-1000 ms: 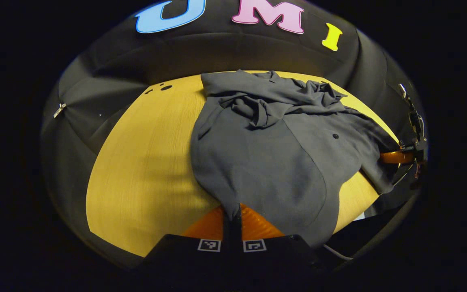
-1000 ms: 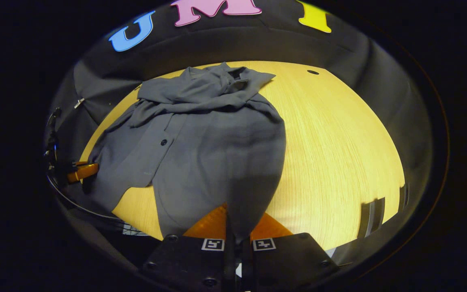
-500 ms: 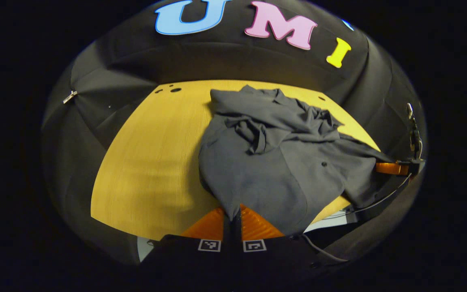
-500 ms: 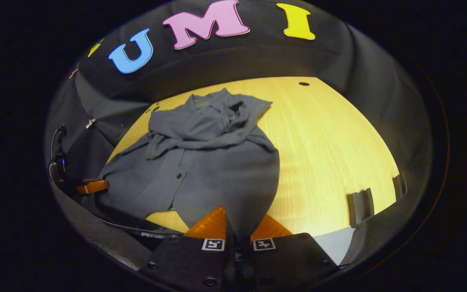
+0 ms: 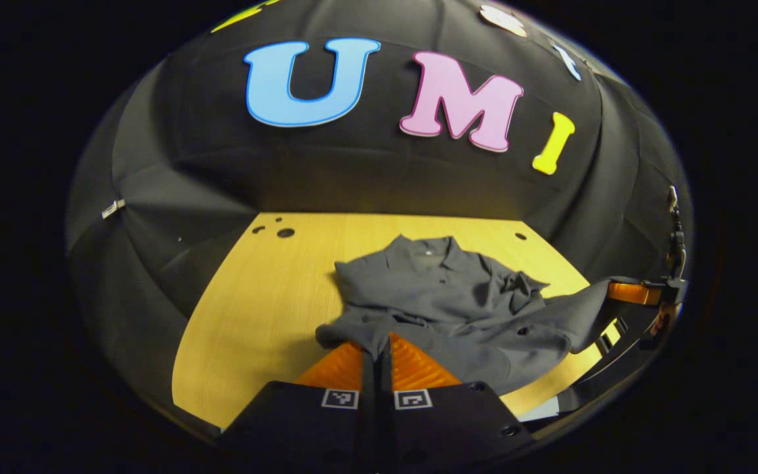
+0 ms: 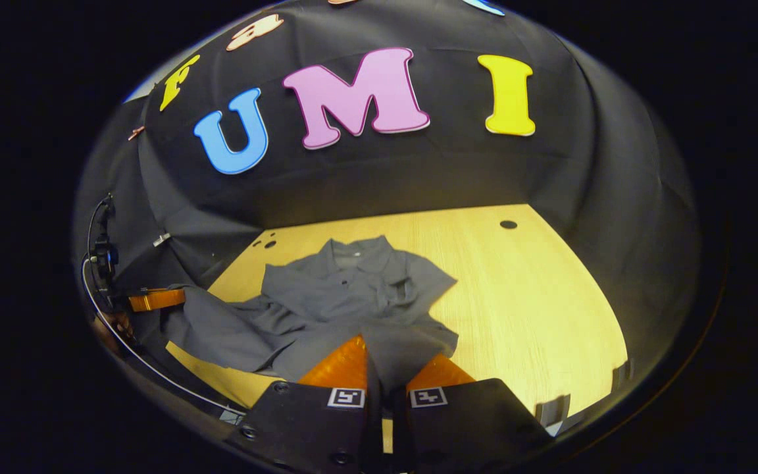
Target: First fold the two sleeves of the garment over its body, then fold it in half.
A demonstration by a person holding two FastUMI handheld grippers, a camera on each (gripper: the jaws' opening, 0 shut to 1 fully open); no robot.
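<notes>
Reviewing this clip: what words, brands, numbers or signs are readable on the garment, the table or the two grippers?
Garment: a small pale tag at the collar, too small to read.
Left gripper: two square coded markers, patterns only, no words.
Right gripper: two square coded markers, patterns only, no words.
Table: none.

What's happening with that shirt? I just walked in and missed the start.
A person is folding a grey shirt on a wooden table with two handheld grippers. The left gripper and the right gripper each pinch a corner of the hem, holding it off the table above the shirt's lower part. The collar end lies flat on the table.
</notes>
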